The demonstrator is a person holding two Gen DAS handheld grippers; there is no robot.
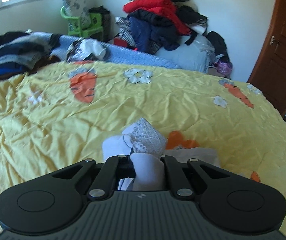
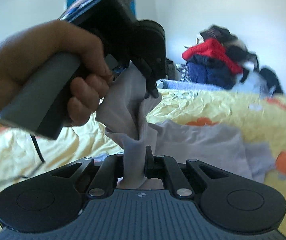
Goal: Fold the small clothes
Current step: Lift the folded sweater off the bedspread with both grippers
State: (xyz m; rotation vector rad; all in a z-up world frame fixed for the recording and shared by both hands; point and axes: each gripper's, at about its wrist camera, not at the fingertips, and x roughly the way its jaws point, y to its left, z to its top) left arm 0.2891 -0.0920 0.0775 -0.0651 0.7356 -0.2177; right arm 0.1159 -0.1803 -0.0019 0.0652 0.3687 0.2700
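Note:
A small pale lilac-white garment with a lace trim (image 1: 149, 138) is bunched between both grippers above the yellow carrot-print bedspread (image 1: 122, 104). My left gripper (image 1: 146, 158) is shut on the cloth; in the right wrist view it appears held in a hand, pinching the garment's top (image 2: 151, 90). My right gripper (image 2: 135, 154) is shut on a lower fold of the same garment (image 2: 126, 116). The rest of the cloth (image 2: 199, 140) drapes onto the bed to the right.
A pile of dark folded clothes (image 1: 16, 56) lies at the bed's far left. A heap of red, navy and black clothing (image 1: 163, 22) stands against the wall, a green chair (image 1: 82, 24) is beside it, and a brown door (image 1: 279, 50) is at the right.

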